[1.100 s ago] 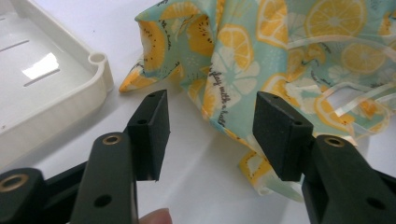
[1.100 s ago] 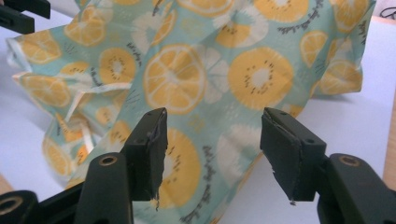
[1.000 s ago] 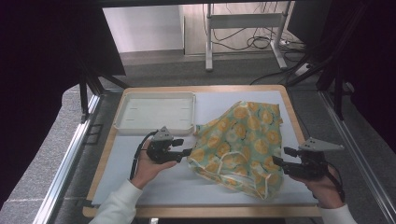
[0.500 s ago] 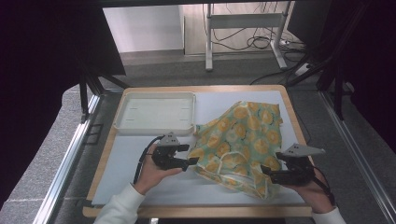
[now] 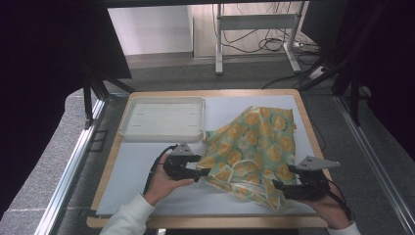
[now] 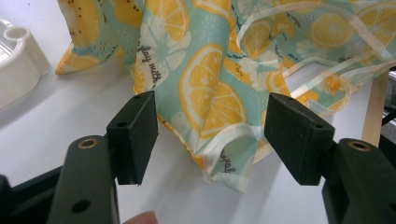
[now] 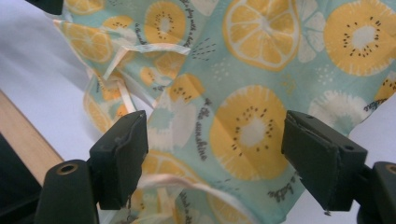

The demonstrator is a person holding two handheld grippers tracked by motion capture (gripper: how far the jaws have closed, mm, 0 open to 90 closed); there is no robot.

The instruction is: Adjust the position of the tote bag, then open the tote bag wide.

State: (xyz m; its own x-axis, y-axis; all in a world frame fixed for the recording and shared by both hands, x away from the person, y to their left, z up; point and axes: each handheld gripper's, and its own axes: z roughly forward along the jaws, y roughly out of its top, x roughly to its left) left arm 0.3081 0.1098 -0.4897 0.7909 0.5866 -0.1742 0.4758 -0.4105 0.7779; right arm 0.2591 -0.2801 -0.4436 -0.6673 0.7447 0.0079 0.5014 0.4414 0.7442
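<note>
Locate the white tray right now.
In the high view, the white tray sits at the table's far left, just left of the fruit-print cloth and beyond the left gripper.

Pretty clearly a lab or some kind of recording setup, not a home. A wooden-edged table [image 5: 310, 147] covered by a white mat [image 5: 142, 166] is boxed in by dark metal frame rails [image 5: 73, 161], and black curtains [image 5: 49, 73] are hung at both sides. Grey carpet flooring [image 5: 44, 191] is seen around it, and loose cables [image 5: 269, 44] are left lying under a metal-legged stand [image 5: 254, 24] at the back.
</note>
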